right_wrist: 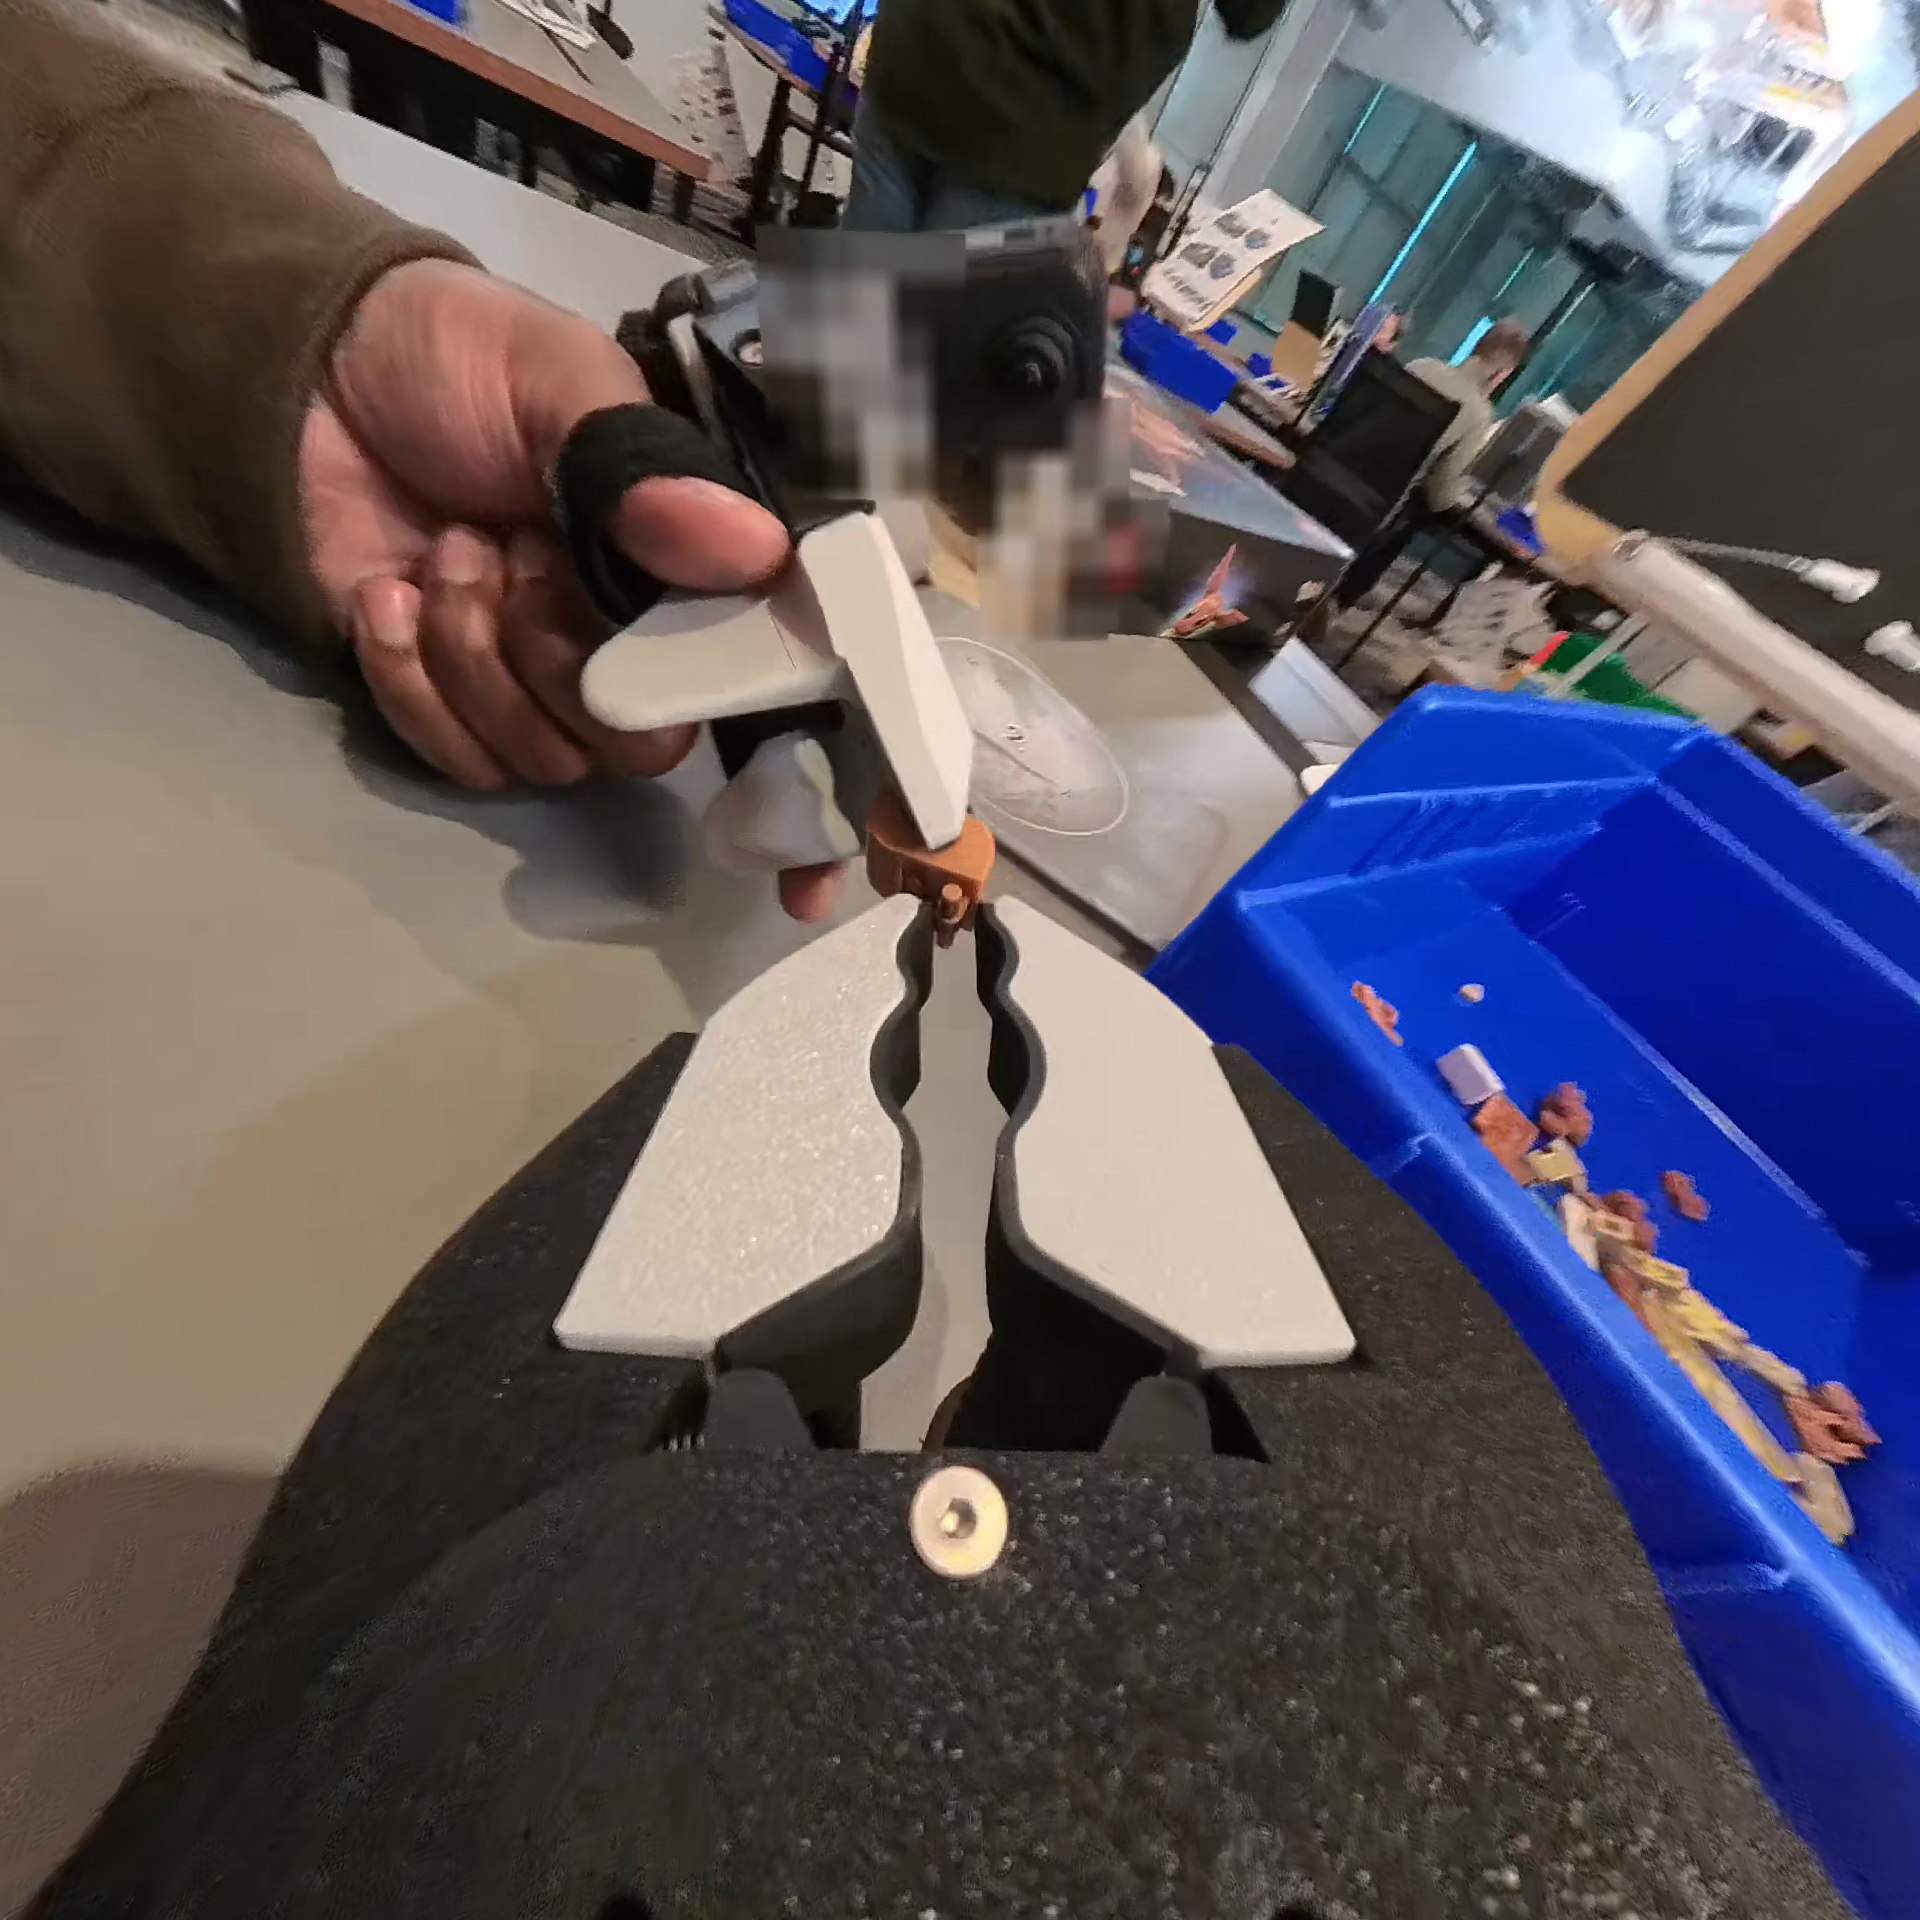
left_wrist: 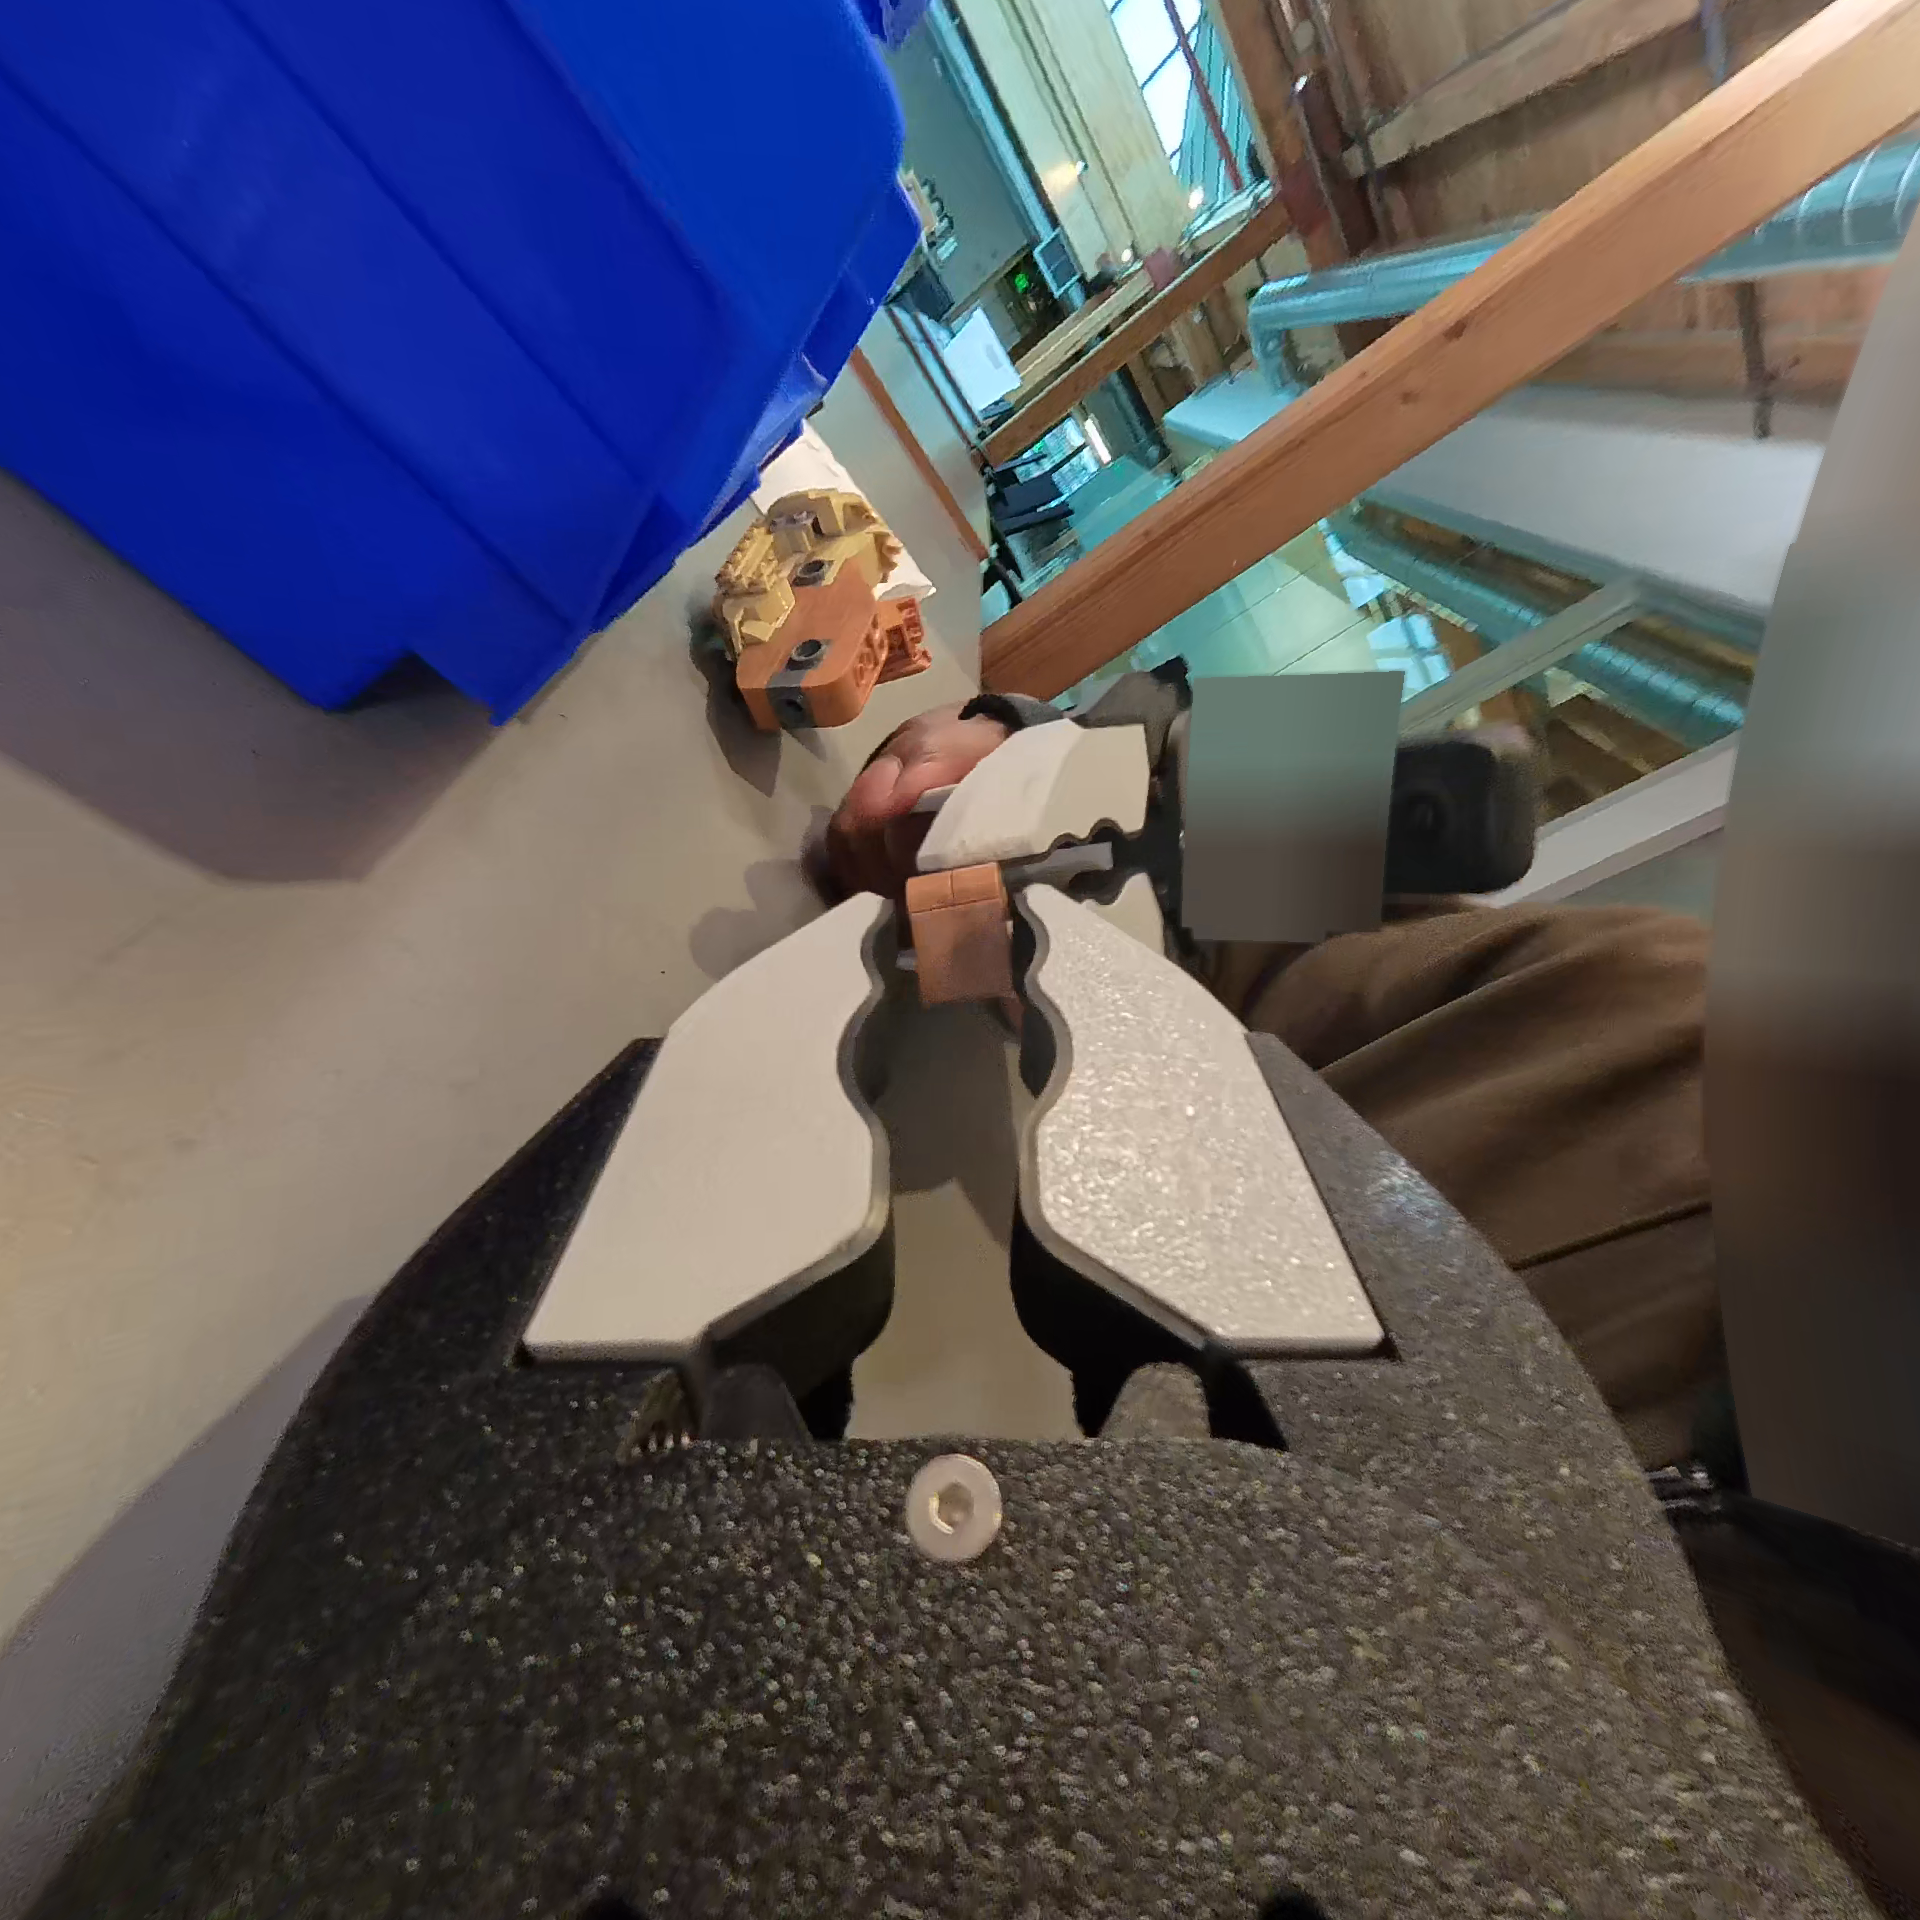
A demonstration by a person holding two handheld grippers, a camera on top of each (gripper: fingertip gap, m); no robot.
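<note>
Our left tongs (left_wrist: 951, 961) clamp a brown brick piece (left_wrist: 956, 940) above the grey table (left_wrist: 312, 1039); our right tongs (right_wrist: 951, 925), narrow, pinch its small peg (right_wrist: 948, 914) beside the blue bin (right_wrist: 1558, 935).

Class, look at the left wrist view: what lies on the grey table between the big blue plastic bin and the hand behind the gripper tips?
A small tan-and-orange toy-brick model stands there on the grey table, beside the blue plastic bin and short of the hand.

Two claws (right_wrist: 951, 925) meet on one small brown piece (right_wrist: 930, 857). One blue bin (right_wrist: 1558, 935) at three o'clock, one brick model (left_wrist: 805, 613) on the surface (left_wrist: 312, 1039).
</note>
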